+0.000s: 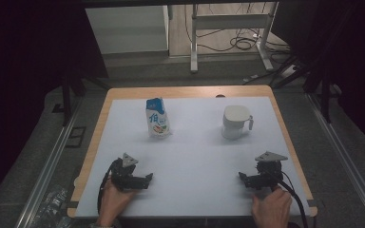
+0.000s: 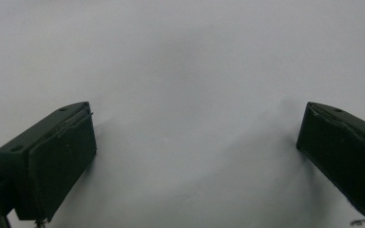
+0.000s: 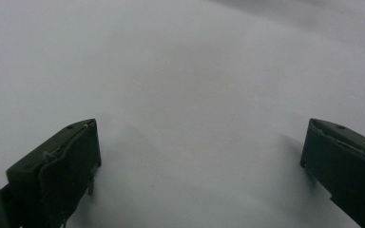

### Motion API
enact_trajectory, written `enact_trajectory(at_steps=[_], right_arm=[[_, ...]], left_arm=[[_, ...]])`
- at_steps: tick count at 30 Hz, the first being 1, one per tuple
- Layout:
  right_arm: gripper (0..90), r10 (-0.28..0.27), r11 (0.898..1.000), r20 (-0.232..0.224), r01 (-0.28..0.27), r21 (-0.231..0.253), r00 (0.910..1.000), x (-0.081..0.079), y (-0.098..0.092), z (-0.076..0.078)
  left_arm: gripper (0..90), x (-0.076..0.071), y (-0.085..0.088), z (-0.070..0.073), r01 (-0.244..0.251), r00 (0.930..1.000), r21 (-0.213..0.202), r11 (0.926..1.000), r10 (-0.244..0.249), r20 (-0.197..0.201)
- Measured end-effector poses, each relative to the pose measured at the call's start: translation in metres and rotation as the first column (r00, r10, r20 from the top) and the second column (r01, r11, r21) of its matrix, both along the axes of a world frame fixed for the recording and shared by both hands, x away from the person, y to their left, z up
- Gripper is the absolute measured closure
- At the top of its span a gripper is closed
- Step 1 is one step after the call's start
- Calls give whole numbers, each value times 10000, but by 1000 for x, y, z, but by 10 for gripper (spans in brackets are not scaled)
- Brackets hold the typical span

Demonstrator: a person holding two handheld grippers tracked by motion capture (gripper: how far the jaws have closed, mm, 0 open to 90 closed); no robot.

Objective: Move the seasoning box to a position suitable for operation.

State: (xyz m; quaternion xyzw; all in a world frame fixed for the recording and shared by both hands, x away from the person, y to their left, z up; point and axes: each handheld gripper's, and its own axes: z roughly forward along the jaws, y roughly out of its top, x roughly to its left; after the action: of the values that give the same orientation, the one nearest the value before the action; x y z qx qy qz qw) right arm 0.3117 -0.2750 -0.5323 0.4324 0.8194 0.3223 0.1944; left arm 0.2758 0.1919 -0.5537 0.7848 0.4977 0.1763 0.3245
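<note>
On white mat (image 1: 190, 156) | milk carton (image 1: 157, 118) left | mug (image 1: 235, 122) right, well apart

Matt white sheet (image 1: 195, 156) over table, smooth, paper-like; bare wood-look rim (image 1: 97, 137) at 9 o'clock. Milk carton (image 1: 157, 118) at 11 o'clock: printed, slightly glossy paperboard. White lidded mug (image 1: 235, 122) at 1 o'clock: smooth, satin plastic look. Left gripper (image 2: 195, 147) and right gripper (image 3: 199, 156): matt black plastic pads, faintly scuffed.

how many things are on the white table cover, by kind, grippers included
grippers: 2, left gripper and right gripper, jaws open
milk carton: 1
white lidded cup: 1
total: 4
</note>
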Motion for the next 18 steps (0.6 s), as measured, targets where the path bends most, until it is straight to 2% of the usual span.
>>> enact_trajectory(at_steps=[3, 5, 18], right_arm=[[0, -3, 10000, -4, 3, -14, 10000, 0, 0, 0], [0, 1, 9998, 71, 0, -196, 10000, -1, 2, 0], [0, 48, 9998, 29, -47, -167, 10000, 0, 2, 0]], left_arm=[[0, 0, 0, 0, -4, 10000, 4, 10000, 4, 4], [0, 0, 0, 0, 0, 10000, -23, 10000, 0, -20], [0, 0, 0, -1, 1, 10000, -67, 10000, -1, 21]])
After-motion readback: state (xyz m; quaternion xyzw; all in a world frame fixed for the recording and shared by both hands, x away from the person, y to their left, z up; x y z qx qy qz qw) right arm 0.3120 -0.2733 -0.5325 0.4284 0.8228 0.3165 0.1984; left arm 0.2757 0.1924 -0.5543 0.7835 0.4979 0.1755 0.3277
